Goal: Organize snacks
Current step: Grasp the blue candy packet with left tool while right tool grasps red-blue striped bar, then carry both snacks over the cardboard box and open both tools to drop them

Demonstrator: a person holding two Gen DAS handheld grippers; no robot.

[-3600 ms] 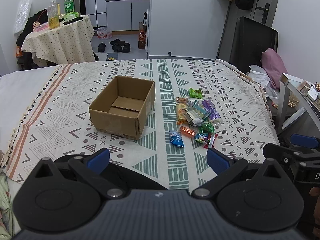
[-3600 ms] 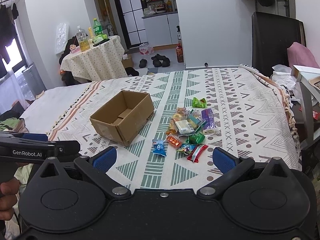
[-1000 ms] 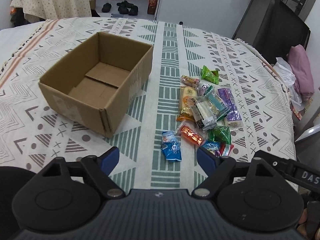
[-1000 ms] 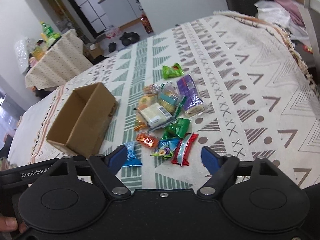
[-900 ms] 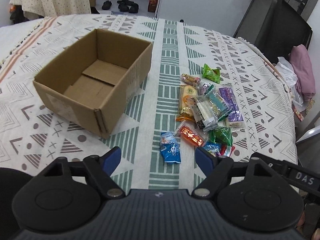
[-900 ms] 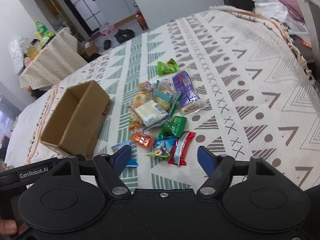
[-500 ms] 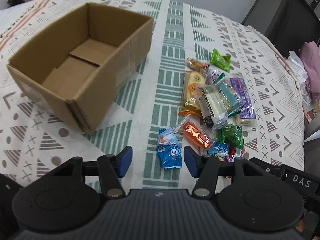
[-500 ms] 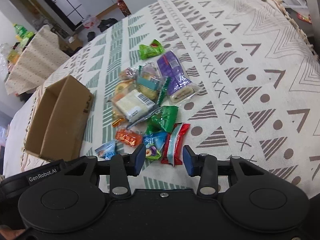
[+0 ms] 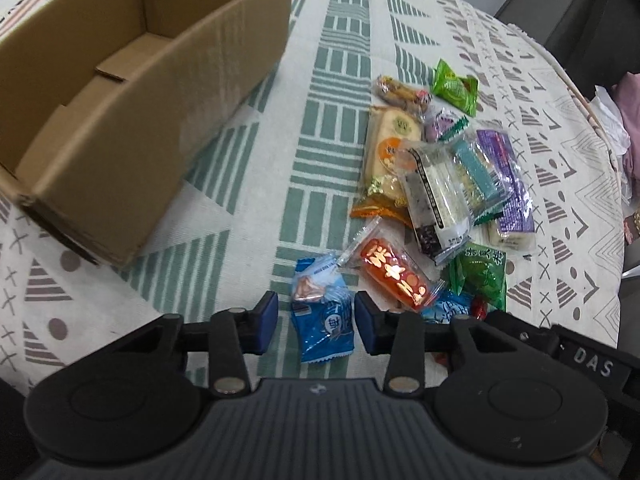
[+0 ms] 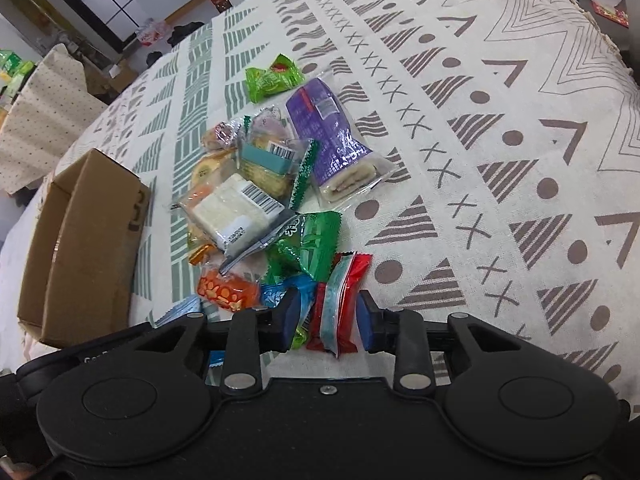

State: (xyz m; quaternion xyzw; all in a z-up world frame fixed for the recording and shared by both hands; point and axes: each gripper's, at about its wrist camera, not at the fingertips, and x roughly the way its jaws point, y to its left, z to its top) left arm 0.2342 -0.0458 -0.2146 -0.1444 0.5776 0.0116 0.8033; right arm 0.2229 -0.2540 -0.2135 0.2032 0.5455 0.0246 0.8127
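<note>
The snacks lie in a loose heap on a patterned bedspread (image 9: 248, 184) that covers a bed, to the right of an open cardboard box (image 9: 132, 92) as the left wrist view shows it. Nearest the left gripper (image 9: 316, 320) is a blue packet (image 9: 324, 320), lying flat between the two blue pads. The jaws are closing on it; a sliver of bedspread shows on each side of the wrapper, so the pads do not press it yet.

In the right wrist view a red packet with a pale blue stripe (image 10: 336, 304) lies between the pads of the right gripper (image 10: 326, 318). These jaws are closing too. The right pad stands just beside the wrapper's edge, and the left pad rests over a blue-and-green packet (image 10: 298, 292) next to it; whether either pad presses the red wrapper I cannot tell.

Just beyond the blue packet sits an orange packet with gold print (image 9: 396, 276), touching a dark green packet (image 9: 480, 274). Behind them a clear-wrapped white bar (image 9: 436, 204) overlaps a yellow cake packet (image 9: 390, 148), a teal-banded packet (image 9: 476, 168) and a purple packet (image 9: 508, 188). At the far end lie a small brown sweet (image 9: 400, 92) and a bright green packet (image 9: 456, 86).

The box holds nothing visible; its bottom flaps show. Part of the right gripper's black body (image 9: 576, 356) enters the left view at lower right.
</note>
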